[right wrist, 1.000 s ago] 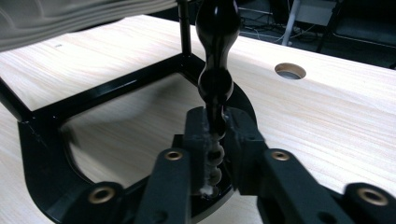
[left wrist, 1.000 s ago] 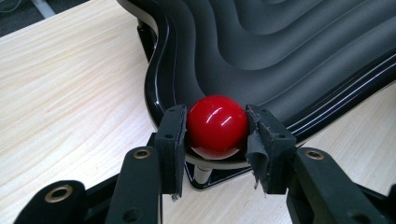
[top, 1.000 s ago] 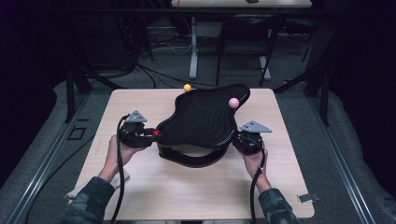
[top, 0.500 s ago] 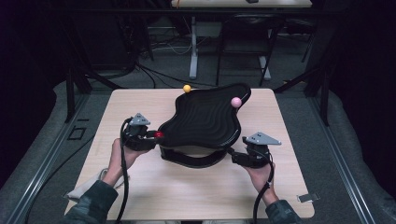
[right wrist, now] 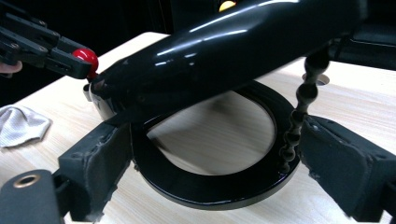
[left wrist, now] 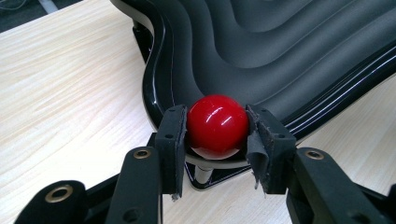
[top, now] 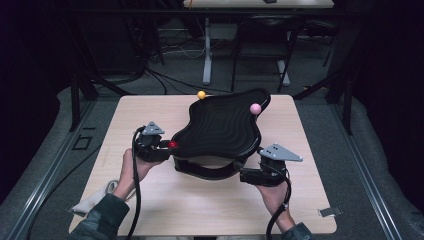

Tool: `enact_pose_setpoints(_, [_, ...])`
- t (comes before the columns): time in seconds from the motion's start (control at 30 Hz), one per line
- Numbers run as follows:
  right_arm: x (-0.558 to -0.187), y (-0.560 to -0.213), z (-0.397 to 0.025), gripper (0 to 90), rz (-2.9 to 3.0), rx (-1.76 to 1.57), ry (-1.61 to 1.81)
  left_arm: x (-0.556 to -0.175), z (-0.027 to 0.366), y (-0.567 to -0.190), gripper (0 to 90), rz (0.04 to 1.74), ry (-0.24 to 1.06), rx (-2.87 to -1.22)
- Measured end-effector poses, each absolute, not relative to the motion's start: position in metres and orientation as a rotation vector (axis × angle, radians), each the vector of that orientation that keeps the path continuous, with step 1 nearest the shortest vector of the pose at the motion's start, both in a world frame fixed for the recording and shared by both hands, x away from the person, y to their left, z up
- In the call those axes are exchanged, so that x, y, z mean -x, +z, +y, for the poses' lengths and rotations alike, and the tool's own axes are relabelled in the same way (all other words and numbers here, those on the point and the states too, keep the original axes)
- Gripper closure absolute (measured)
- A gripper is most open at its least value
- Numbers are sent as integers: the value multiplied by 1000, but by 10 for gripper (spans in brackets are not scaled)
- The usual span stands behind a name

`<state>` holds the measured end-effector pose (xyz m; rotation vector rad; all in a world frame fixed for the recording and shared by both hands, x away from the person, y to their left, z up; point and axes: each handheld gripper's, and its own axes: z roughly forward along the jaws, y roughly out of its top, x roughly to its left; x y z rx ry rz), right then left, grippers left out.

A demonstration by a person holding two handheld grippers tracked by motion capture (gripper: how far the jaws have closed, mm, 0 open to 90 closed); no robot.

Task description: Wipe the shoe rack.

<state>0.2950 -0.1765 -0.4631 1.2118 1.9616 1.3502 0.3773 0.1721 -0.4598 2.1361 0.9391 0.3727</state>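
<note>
Left gripper (left wrist: 217, 128) clamps the red ball (left wrist: 217, 125) at the wavy black tray's (top: 220, 127) left tip, mid-bench. Right gripper (top: 250, 176), jaws apart, has dropped from the tray's right edge toward its ring base (right wrist: 210, 184), likely to steady it.

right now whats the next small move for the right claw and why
Probably ease the right claw forward and close it on the black ring base. Its jaws stand open on either side of the ring without gripping it, while the left claw is already shut on the red ball at the edge of the wavy black tray. Gripping the base would likely steady the piece.
</note>
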Motion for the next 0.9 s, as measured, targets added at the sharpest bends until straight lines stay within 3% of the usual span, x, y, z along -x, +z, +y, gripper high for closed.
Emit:
enact_pose_setpoints(0.5, [-288,-459,-171,112,1986,-1140,1371,-377,172,-461,599,941,373,-2128])
enact_pose_setpoints(0.9, [-303,-460,-174,95,1959,-1184,1344,-372,165,-461,600,921,370,-2138])
